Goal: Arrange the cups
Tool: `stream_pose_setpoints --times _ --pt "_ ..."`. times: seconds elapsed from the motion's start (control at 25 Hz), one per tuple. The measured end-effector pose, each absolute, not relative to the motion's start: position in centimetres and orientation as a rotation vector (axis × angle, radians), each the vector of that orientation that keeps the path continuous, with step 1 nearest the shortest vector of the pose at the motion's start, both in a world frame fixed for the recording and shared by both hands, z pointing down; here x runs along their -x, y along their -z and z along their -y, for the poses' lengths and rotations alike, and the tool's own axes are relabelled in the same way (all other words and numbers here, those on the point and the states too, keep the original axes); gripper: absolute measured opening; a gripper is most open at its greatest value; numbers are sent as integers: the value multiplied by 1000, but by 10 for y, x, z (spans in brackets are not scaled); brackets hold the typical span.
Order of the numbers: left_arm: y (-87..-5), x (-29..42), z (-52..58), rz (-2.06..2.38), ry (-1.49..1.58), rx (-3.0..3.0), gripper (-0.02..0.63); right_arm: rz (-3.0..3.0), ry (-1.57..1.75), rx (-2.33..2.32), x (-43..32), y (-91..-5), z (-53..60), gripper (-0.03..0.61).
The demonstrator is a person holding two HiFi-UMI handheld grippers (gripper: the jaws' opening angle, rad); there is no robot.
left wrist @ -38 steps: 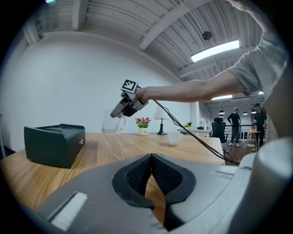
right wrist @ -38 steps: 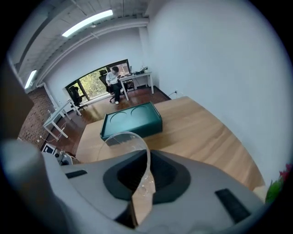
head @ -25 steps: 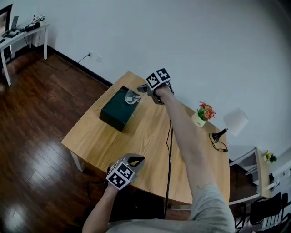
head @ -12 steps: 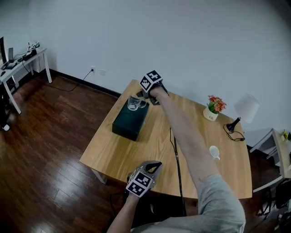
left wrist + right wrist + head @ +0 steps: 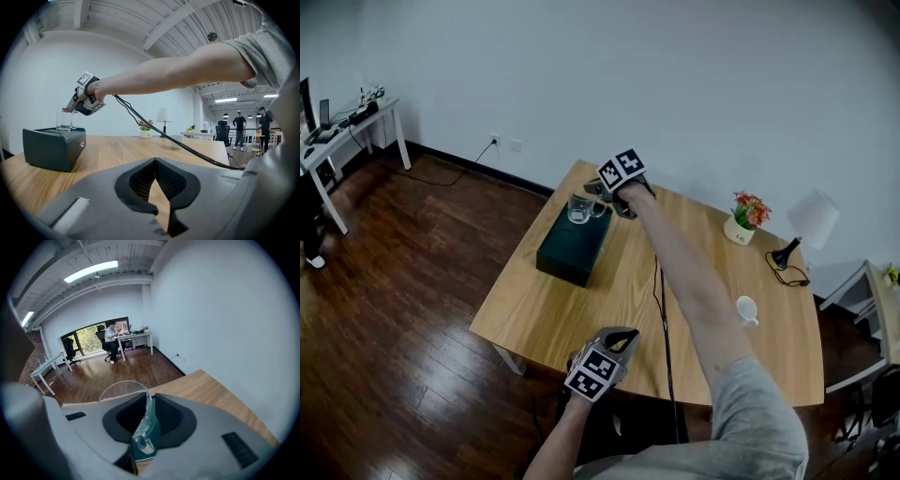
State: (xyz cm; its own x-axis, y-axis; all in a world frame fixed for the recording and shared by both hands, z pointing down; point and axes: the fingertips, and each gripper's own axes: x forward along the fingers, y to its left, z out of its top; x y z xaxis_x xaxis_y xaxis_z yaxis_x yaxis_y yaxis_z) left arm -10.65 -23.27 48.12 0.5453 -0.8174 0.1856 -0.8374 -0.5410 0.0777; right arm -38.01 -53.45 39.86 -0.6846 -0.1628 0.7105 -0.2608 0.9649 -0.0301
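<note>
The right claw (image 5: 600, 191) has just been opening, its jaws loose around the handle of the glass cup (image 5: 578, 208) on the dark box (image 5: 570, 251). The left claw (image 5: 623, 336), shut and empty, sits far off.

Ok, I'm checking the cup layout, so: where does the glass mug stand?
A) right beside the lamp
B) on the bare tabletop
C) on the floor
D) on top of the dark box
D: the glass mug stands upright on top of the dark box, at the box's far end in the head view.
</note>
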Motion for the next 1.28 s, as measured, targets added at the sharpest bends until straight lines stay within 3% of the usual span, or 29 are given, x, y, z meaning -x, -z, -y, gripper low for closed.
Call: stream_pose_setpoints --times 0.28,0.48,0.72,0.92,1.0,1.2,1.28 --pt "-485 110 232 1411 -190 -2616 9 2593 162 -389 359 -332 534 73" --pt "-489 111 232 1408 -201 -2611 9 2725 227 -362 286 -290 505 72" --pt "-490 113 235 1391 -206 -2621 9 2796 250 -477 123 -258 472 44" --pt "-490 127 234 1409 -222 -2597 9 2810 63 -627 -22 -262 461 29" --pt "-490 124 236 1410 -223 -2595 9 2771 17 -729 -91 -271 461 72" --pt "-491 127 238 1428 -219 -2583 9 2734 -129 -933 -228 -297 445 75" --pt "-491 128 237 1427 -220 -2583 9 2707 -187 -962 -263 -319 434 184"
